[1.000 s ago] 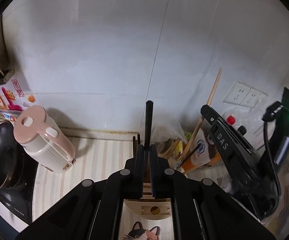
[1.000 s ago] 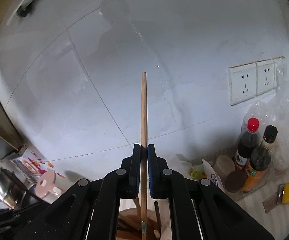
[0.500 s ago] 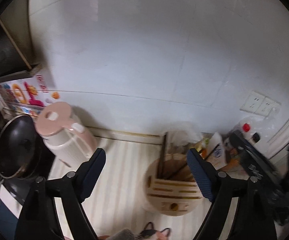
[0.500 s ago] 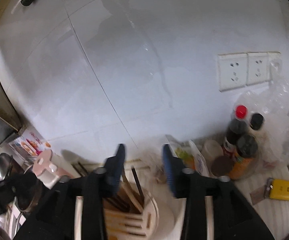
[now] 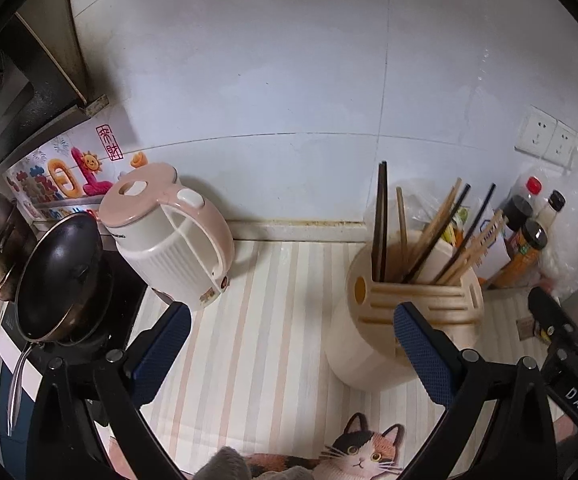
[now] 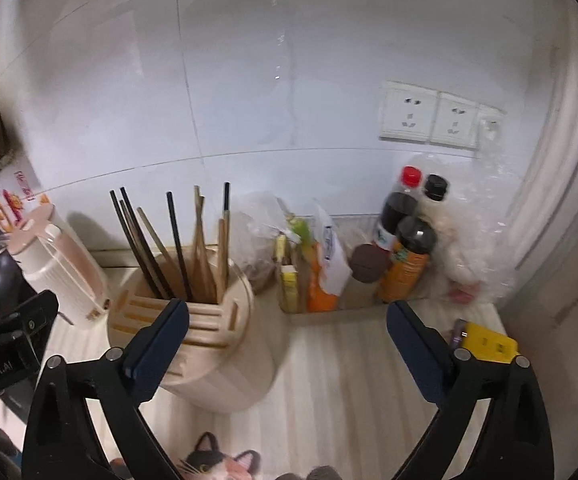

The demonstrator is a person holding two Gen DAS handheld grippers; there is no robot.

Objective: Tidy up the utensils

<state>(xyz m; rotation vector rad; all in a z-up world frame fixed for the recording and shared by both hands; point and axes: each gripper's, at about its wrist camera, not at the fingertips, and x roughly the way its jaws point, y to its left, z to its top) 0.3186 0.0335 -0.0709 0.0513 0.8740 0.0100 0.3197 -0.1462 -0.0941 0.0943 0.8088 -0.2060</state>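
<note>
A: Report the state of the left hand-held gripper.

B: Its jaws have just been opening and now stand wide apart at the lower edge of the left wrist view. Nothing lies between the blue pads; only the striped table shows in the gap.

A: And the right hand-held gripper?

B: Same condition. Its jaws have just been opening, stand fully spread, and hold nothing.

A: Locate the utensils.

B: The chopsticks, dark and wooden, stand upright or leaning in the round cream utensil holder. In the left wrist view the holder sits right of centre, behind the right-hand pad. In the right wrist view the holder is lower left of centre, behind the left-hand pad.

A: Surrounding items?

B: A pink and white kettle stands left of the holder, well apart from it. Sauce bottles stand at right, against the wall.
</note>
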